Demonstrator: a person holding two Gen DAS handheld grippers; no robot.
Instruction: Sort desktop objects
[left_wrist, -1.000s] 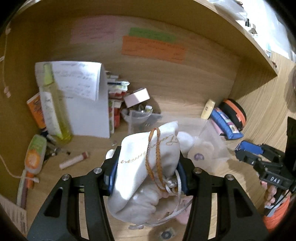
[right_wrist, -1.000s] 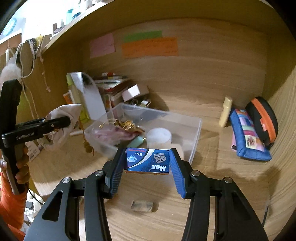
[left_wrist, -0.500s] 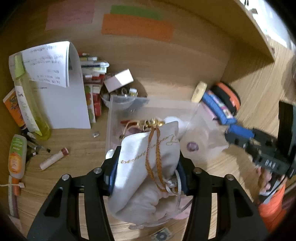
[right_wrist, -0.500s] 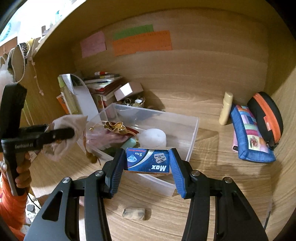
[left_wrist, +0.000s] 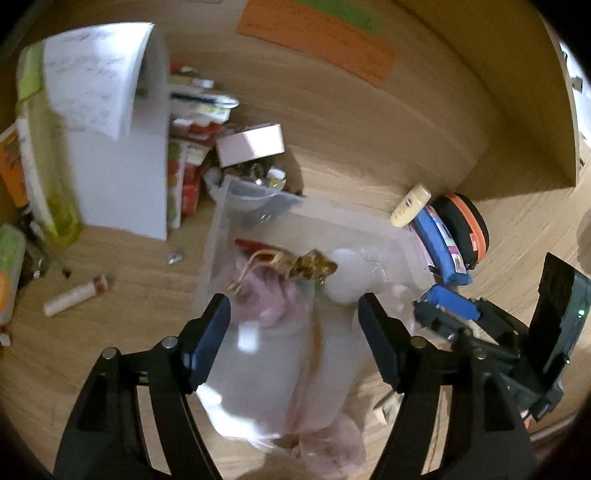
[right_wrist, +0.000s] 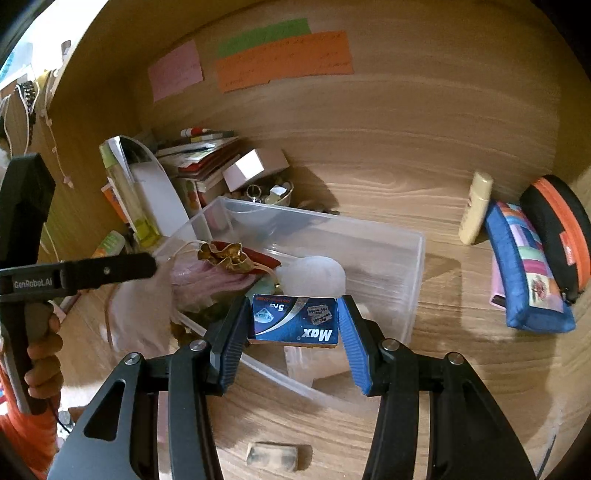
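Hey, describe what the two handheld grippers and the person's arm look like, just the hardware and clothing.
Both the left gripper and the right gripper have matte black slotted arms with silver pivot screws and ribbed blue finger pads. White "GenRobot.AI" lettering marks the left one's side. The bare hand wears an orange sleeve.

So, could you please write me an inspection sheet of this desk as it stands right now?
Surface: wooden desk inside a wooden alcove.
Job's things: clear plastic bin holding a gold pouch and pink fabric; white cloth bag, blurred, between the spread fingers of the left gripper; blue blade box.
Clutter: small eraser, cream tube, blue pencil case, black and orange case, stacked books, yellow bottle.
Grippers: left open; right gripper shut on the blade box, over the bin's near edge.
Cables: white cord hanging at far left.
Surroundings: pink, green and orange notes on the back wall.
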